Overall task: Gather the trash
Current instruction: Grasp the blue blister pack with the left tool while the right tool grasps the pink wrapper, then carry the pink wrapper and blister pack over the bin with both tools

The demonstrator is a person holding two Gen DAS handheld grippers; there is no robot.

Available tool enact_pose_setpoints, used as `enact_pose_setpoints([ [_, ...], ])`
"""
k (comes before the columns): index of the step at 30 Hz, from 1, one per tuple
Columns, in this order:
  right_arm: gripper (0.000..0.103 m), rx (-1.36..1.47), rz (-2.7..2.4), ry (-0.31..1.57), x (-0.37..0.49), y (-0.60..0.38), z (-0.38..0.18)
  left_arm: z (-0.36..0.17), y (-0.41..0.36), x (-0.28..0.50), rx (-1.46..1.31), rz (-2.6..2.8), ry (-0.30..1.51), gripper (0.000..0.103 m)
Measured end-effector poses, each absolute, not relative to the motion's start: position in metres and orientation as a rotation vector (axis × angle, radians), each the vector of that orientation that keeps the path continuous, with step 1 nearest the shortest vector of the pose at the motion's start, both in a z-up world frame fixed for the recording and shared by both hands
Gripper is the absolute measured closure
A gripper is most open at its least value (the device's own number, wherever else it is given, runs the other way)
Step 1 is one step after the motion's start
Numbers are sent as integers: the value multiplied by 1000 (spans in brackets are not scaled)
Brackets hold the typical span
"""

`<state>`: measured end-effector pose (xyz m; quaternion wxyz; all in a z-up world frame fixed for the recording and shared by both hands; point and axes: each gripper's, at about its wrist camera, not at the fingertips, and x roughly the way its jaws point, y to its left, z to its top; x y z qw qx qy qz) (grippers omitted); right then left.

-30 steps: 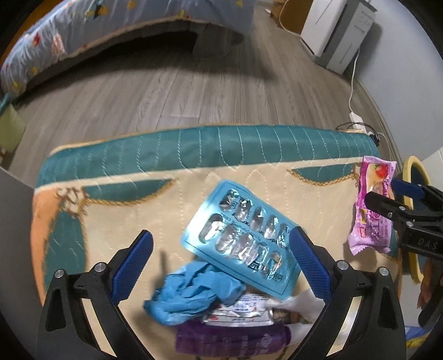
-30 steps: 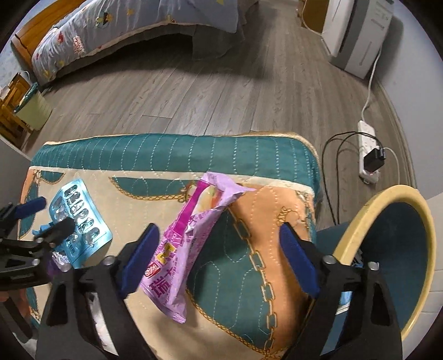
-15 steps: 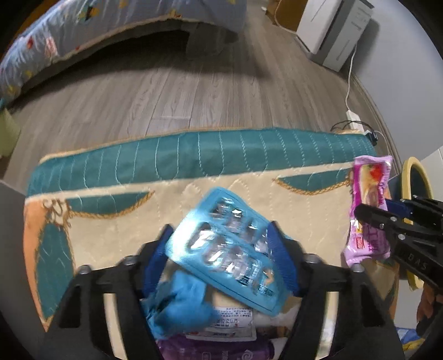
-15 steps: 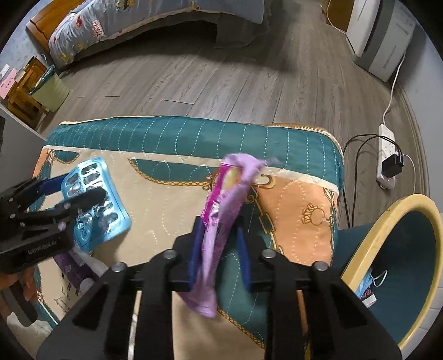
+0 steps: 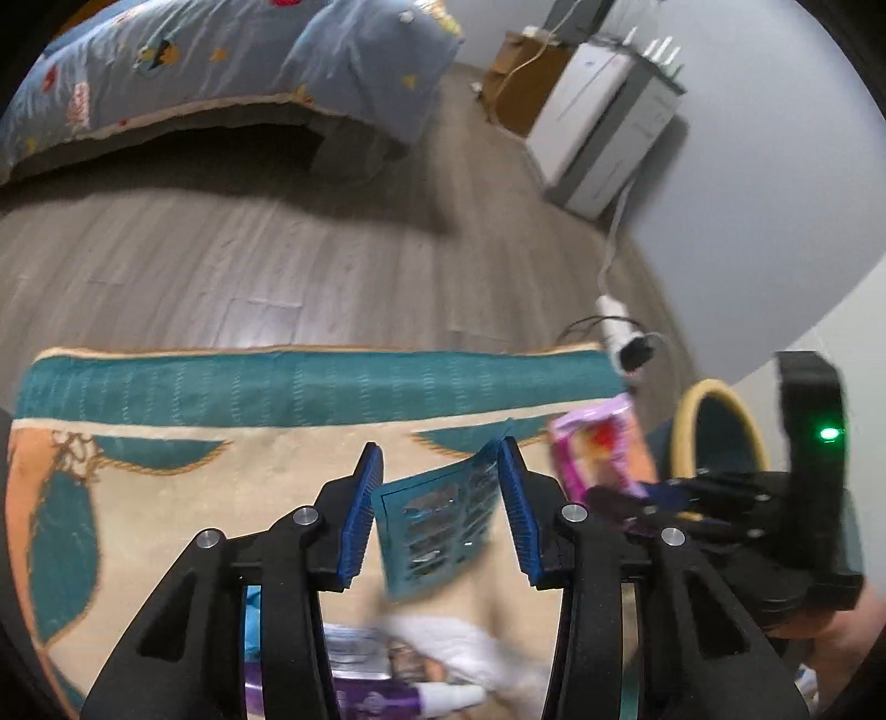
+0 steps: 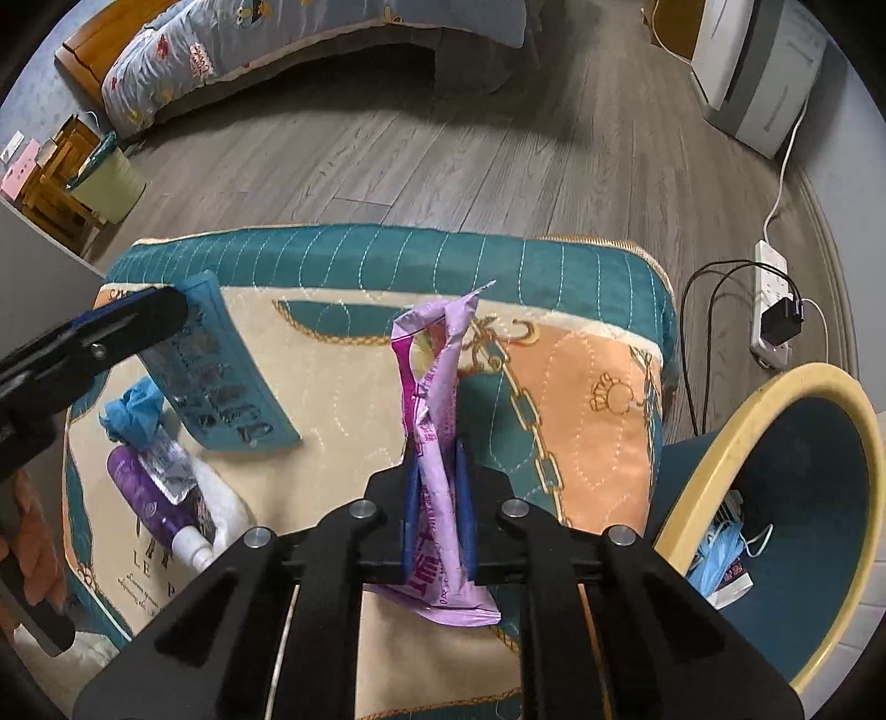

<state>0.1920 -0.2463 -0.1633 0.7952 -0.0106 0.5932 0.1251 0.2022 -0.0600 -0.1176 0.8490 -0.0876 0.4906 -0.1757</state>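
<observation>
Bedroom with grey wood flooring (image 6: 443, 138), and the work surface is a quilted teal, cream and orange cloth (image 6: 581, 399) over what looks like a low table. Right gripper (image 6: 436, 498) is up over the cloth's near right part with its jaws pressed tight on a pink snack wrapper (image 6: 437, 399), which stands almost upright between the blue pads, crumpled top end pointing away and bottom end hanging below the fingers. Left gripper (image 5: 440, 504) sits over the cloth's middle and holds a blue blister pack (image 5: 440, 526) by its edges, so the jaws are only partly closed, pinching the card across its width; in the right wrist view the pack (image 6: 216, 376) hangs tilted, lower corner just above the cloth. The two grippers are near each other, the right one just beside the left one's right finger in the left wrist view, which is pretty blurry. Still lying at the cloth's near left: a crumpled blue glove (image 6: 133, 415), a purple bottle (image 6: 149, 493) with a white cap, a foil packet across it and something white and wadded beside them. Off the cloth's right edge stands a teal bin with a yellow rim (image 6: 736, 437), some trash already at the bottom. Past the far right corner on the floor are a power strip (image 6: 772, 299) and cables, and there's open floor beyond the far edge up to the bed (image 6: 310, 44).
</observation>
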Motion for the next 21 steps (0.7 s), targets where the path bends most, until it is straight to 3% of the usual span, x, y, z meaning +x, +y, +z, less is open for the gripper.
enact_pose_setpoints([
  [5,92,-20,248,1263,186,-251,-158,-121,-85,195,-59,-409,1061,62],
  [13,92,2,224,1229,175,-261,-142,-120,-95,179,50,-424,1074,92],
  [21,94,17,222,1174,164,-266,-118,-100,-100,162,101,-420,1007,93],
])
